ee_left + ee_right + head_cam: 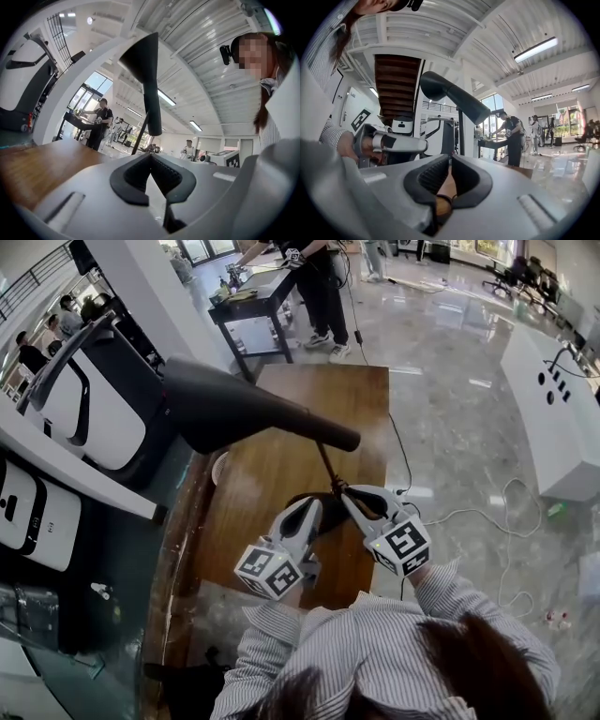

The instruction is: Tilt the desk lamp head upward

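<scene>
Lamp (244,409), head view: on counter (281,474), shade out over its left edge; L tool (314,505) & R tool (344,491) low by stem foot. Left gripper view: L clenched, empty. Right gripper view: R clenched, empty. Step looks like approach, tilt not begun; next: reach up, lift shade.

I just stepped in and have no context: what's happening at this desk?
A person in a striped shirt holds a two-jaw gripper in each hand over a wooden desk that carries a black desk lamp. The left gripper and the right gripper sit low, close to the lamp's thin stem. Each has its jaws together with nothing between them. The lamp head stands above them, and neither gripper touches it.
</scene>
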Available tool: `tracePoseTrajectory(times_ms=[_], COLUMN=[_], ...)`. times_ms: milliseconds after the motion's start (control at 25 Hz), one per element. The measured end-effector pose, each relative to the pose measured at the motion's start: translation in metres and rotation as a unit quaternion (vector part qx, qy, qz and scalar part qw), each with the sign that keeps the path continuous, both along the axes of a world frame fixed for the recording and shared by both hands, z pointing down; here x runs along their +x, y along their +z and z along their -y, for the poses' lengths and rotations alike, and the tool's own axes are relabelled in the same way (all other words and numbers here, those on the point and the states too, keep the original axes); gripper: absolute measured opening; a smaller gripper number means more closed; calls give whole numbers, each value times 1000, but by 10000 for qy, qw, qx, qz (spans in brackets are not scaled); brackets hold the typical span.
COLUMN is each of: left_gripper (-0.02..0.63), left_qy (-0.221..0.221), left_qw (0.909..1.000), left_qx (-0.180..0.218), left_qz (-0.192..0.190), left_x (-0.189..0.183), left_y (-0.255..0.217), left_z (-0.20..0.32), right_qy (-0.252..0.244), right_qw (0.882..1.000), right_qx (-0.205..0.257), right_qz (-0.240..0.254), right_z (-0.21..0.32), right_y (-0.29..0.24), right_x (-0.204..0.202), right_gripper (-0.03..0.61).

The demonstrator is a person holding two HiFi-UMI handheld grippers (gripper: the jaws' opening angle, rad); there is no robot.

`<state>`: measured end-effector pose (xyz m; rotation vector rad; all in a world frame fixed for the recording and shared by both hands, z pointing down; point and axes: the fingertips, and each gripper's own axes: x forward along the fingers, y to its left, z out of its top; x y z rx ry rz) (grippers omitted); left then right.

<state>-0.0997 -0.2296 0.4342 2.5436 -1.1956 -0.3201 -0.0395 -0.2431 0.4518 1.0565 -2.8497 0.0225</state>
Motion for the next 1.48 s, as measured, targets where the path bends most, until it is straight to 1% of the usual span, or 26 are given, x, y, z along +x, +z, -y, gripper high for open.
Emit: tracePoseTrajectory(times_ms=[80, 240, 360, 440, 600, 1120, 1480], left_gripper=[6, 5, 5, 5, 5, 5, 5], left_qy=[201, 343, 451, 487, 475, 391, 335], left_qw=[9997, 9989, 9983, 9981, 9980, 9979, 9982], left_qx=[-91, -218, -291, -301, -307, -353, -366], left_qz=[78, 227, 210, 218, 280, 388, 339], left_x=[14, 29, 36, 39, 42, 42, 38], left_y=[9, 23, 26, 27, 29, 33, 34], left_z=[-3, -7, -9, -8, -9, -11, -10], right_qy=[80, 105, 120, 141, 150, 144, 93], right_qw=[10000, 9998, 9995, 9993, 9992, 9996, 9997], right_qx=[-48, -189, -212, -270, -342, -215, -217], right_qz=[-35, 9, -195, -199, -143, -123, -111], right_z=[-2, -7, -9, -9, -12, -15, -15], right_y=[1, 5, 10, 13, 16, 9, 9], right_x=[3, 3, 5, 7, 10, 11, 9], right_gripper=[8, 0, 0, 0, 0, 0, 0])
